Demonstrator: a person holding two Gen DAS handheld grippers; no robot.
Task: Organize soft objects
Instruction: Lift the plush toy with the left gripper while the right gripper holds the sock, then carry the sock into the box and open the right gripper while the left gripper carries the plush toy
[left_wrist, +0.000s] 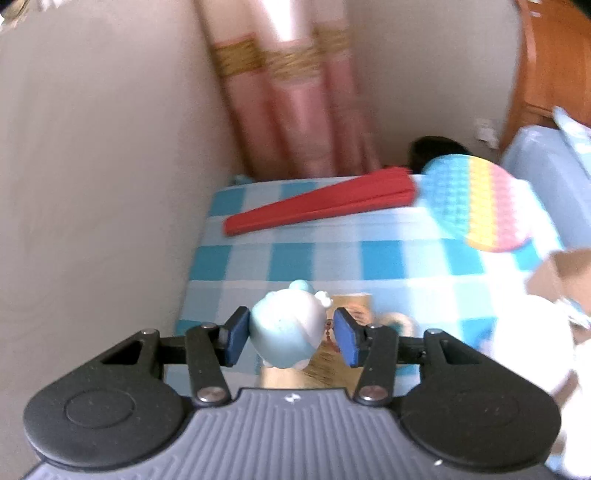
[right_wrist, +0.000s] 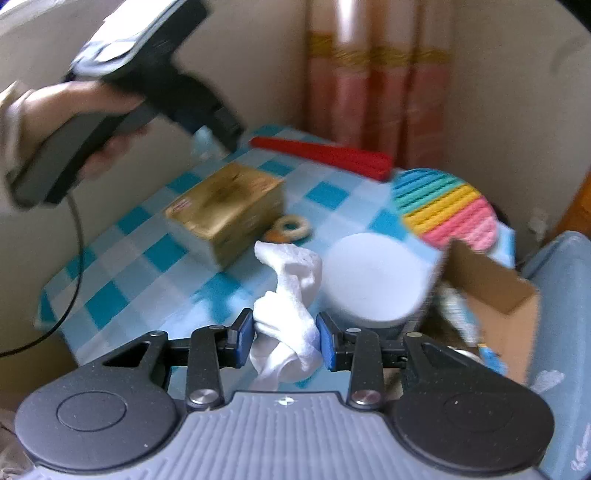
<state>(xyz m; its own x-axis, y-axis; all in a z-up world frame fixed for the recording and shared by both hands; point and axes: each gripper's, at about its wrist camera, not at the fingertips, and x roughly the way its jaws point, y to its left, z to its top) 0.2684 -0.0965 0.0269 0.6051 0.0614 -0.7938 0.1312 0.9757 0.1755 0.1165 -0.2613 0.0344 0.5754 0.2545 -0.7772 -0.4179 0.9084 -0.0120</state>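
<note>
Up close, the left gripper (left_wrist: 291, 334) is gripping a pale blue squishy toy (left_wrist: 286, 330) between its blue fingers (left_wrist: 236, 336), carrying it clear above the checked worktop (left_wrist: 332, 258). The right gripper (right_wrist: 286, 338) is pinching a white cloth (right_wrist: 288, 317), its loose end trailing toward the worktop. Just beyond are sitting a gold box (right_wrist: 225, 210), a small ring (right_wrist: 291, 225) and a white round lid (right_wrist: 373, 277), a cardboard box (right_wrist: 495, 295) at the right. Farther back are lying a red folded fan (left_wrist: 321, 206) and a rainbow bubble mat (left_wrist: 476, 203).

both tongs (left_wrist: 291, 334) (right_wrist: 285, 338) clamped, angled down
</note>
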